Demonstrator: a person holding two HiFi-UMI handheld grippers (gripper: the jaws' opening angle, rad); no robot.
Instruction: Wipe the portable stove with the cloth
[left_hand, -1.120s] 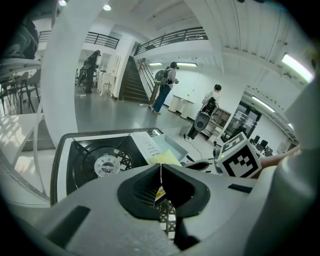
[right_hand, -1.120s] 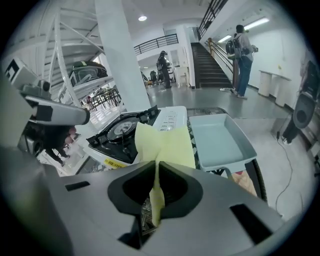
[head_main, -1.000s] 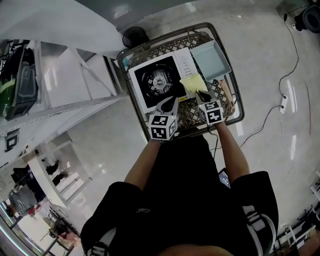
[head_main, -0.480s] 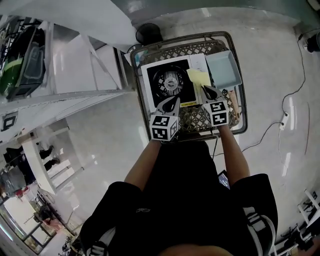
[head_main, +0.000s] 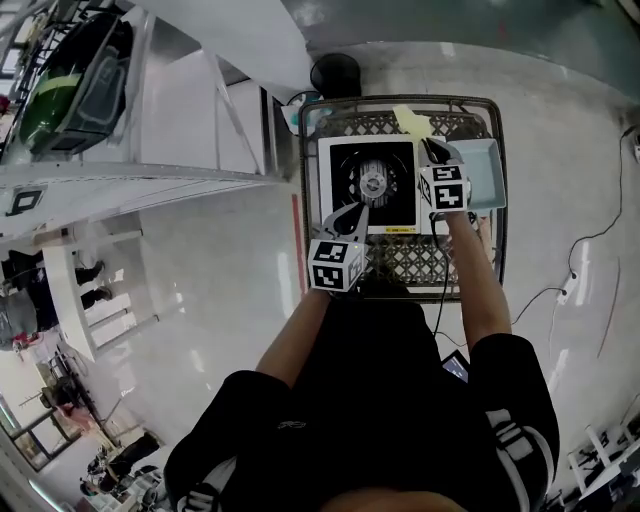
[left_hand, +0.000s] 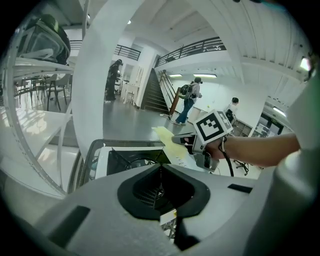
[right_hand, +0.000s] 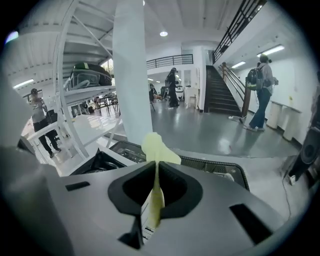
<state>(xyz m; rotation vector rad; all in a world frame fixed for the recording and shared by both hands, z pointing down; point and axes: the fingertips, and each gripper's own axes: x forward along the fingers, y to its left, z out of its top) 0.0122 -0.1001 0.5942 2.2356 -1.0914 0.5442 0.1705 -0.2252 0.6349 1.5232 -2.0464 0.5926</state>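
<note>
The portable stove (head_main: 372, 186), white with a black round burner, lies in a wire basket cart (head_main: 400, 262). My right gripper (head_main: 429, 148) is shut on a pale yellow cloth (head_main: 409, 120), which it holds lifted over the stove's far right corner. In the right gripper view the cloth (right_hand: 156, 148) sticks up out of the closed jaws (right_hand: 156, 167), above the stove (right_hand: 105, 162). My left gripper (head_main: 358, 210) hovers over the stove's near edge with its jaws together and nothing in them. The left gripper view shows the stove (left_hand: 125, 160), the cloth (left_hand: 167, 138) and my right gripper (left_hand: 177, 140).
A light blue tray (head_main: 487, 172) sits in the cart to the right of the stove. A white shelving rack (head_main: 150, 170) stands to the left. A black round object (head_main: 335, 75) is on the floor behind the cart, a cable (head_main: 590, 240) at right. People walk far off.
My right gripper has carried the cloth from the stove's right side up towards its far corner. The left gripper has moved a little forward over the near edge.
</note>
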